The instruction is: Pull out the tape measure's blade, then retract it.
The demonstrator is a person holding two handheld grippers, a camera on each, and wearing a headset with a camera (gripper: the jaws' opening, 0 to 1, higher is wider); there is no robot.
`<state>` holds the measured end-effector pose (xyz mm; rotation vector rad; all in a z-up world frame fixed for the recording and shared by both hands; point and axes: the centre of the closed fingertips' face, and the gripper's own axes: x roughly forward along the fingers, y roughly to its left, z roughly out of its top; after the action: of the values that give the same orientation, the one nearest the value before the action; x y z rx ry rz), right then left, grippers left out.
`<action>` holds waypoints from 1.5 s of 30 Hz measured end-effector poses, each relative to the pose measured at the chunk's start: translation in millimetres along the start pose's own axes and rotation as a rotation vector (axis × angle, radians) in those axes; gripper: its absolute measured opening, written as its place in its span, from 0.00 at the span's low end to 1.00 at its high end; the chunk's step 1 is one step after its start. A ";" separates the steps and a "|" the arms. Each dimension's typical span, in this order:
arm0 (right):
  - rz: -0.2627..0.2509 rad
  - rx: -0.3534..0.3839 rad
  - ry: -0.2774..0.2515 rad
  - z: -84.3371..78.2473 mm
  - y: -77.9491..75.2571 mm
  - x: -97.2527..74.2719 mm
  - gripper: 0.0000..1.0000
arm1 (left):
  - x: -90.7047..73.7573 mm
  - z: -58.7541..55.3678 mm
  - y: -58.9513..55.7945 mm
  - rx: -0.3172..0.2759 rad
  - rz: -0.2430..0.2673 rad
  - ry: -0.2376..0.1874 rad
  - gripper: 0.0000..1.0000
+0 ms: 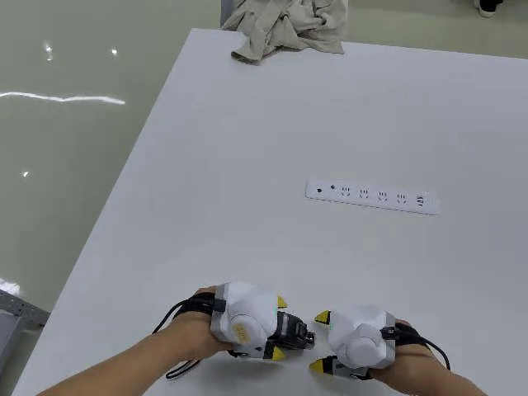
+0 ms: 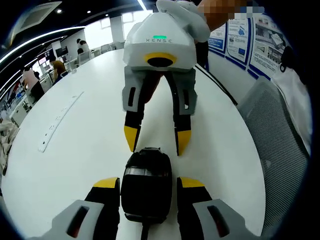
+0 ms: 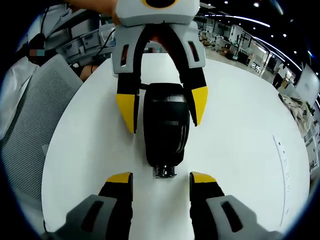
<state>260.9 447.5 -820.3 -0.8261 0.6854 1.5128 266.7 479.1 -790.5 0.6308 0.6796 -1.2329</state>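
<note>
Left gripper (image 2: 150, 183): jaws closed narrowly on the black tape measure (image 2: 147, 186), one pad pressed against each flat side of the case; the yellow fingertips (image 2: 107, 183) reach roughly to the case's middle. Whether the case rests on the white table (image 1: 247, 165) or is held just above it cannot be told. In the right gripper view the same gripper comes in from the top and the case hangs between its jaws. The metal blade hook (image 3: 163, 171) sits at the case's mouth, at the end turned away from the left gripper. Right gripper (image 3: 161, 178): it faces the tape measure head-on from the hook end, jaws spread wide and holding nothing. The hook lies just short of the line between its two yellow tips and is apart from both. In the left gripper view the right gripper's tips stand just beyond the case's front end, one to each side, with table surface showing between them and the case. In the head view the tape measure lies between the two grippers at the table's near edge. A white power strip (image 1: 371, 197) lies well beyond the tape measure, and a crumpled grey cloth (image 1: 285, 26) sits much farther beyond it at the table's far end.
</note>
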 end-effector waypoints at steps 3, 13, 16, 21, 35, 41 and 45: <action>0.005 0.000 -0.002 0.4 -1.0 1.8 0.45 | 1.0 -1.1 0.2 0.000 0.000 0.004 0.42; 0.029 -0.013 0.012 -0.7 -1.5 7.1 0.39 | 1.0 -1.7 3.2 0.014 0.005 0.014 0.36; 0.037 -0.016 0.012 1.0 -1.5 7.9 0.38 | 1.1 -1.6 3.1 0.015 0.003 0.014 0.36; 0.051 -0.013 0.014 2.6 -1.7 9.0 0.33 | 1.3 -1.5 3.3 0.018 -0.003 0.016 0.35; 0.052 0.003 0.017 0.8 -6.5 8.9 0.23 | 2.5 -2.6 3.4 0.021 -0.003 0.026 0.35; 0.056 0.003 0.022 0.8 -5.4 8.8 0.19 | 1.9 -2.2 3.5 0.023 -0.001 0.028 0.35; 0.058 0.011 0.026 0.9 -4.9 9.0 0.18 | 1.8 -2.0 3.5 0.023 -0.002 0.029 0.35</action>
<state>265.4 453.9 -827.0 -0.8254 0.7418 1.5515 270.2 480.2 -793.0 0.6686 0.6911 -1.2372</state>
